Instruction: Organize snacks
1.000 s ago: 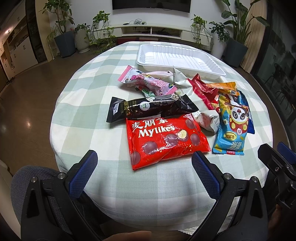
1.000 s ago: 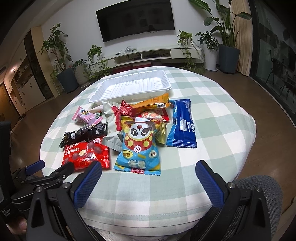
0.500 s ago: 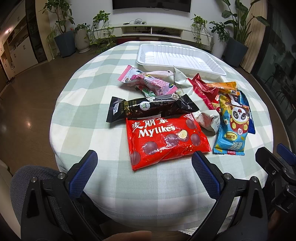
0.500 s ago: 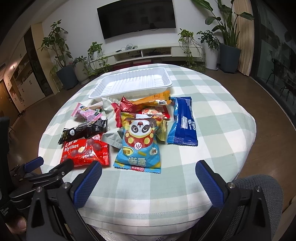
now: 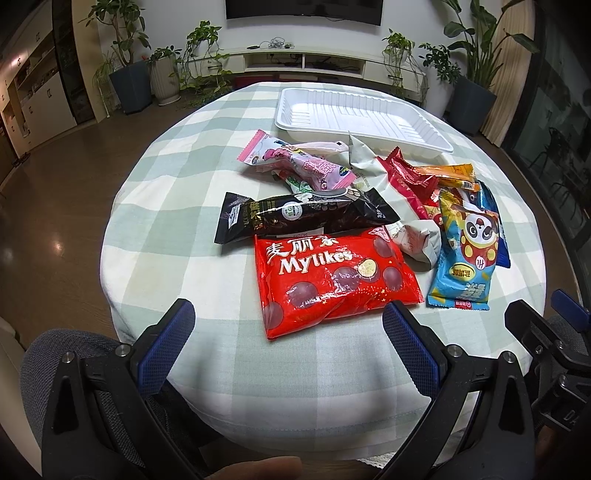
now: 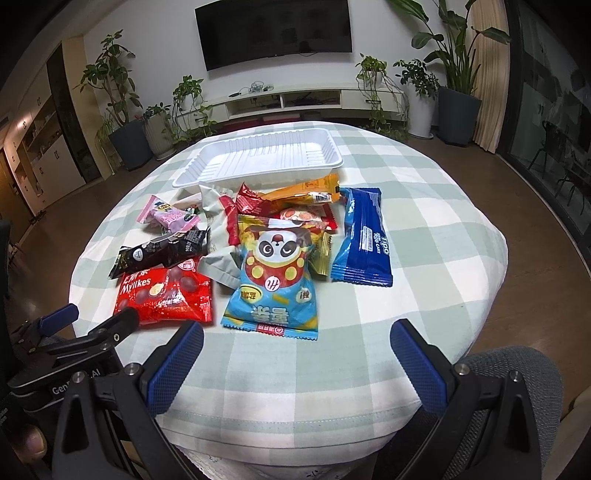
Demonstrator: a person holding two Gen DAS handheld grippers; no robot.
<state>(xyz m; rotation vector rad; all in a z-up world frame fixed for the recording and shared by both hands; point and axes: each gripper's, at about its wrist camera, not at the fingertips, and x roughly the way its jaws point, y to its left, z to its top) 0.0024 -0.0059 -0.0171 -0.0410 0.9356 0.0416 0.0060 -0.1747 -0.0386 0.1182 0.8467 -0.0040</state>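
Observation:
A heap of snack packs lies on a round table with a green checked cloth point(image 5: 177, 236). Nearest me are a red Mylikes bag point(image 5: 332, 277) and a blue panda bag point(image 6: 275, 280). Behind them lie a black bar pack point(image 5: 303, 214), a pink pack point(image 5: 295, 162), a blue Tipo pack point(image 6: 364, 236), an orange pack point(image 6: 306, 192) and red wrappers. An empty white tray point(image 6: 258, 158) stands at the far side. My left gripper point(image 5: 288, 347) hovers open near the table's front edge, before the Mylikes bag. My right gripper point(image 6: 295, 365) is open too, before the panda bag. Both hold nothing.
A grey chair seat point(image 5: 74, 354) shows below the table's near edge. Potted plants point(image 6: 122, 122), a low TV shelf point(image 6: 280, 99) and a wall TV point(image 6: 273, 31) stand behind the table. Brown floor surrounds it.
Both grippers have crept slightly forward towards the snacks; the packs appear a little larger and lower in view. Nothing on the table has moved.

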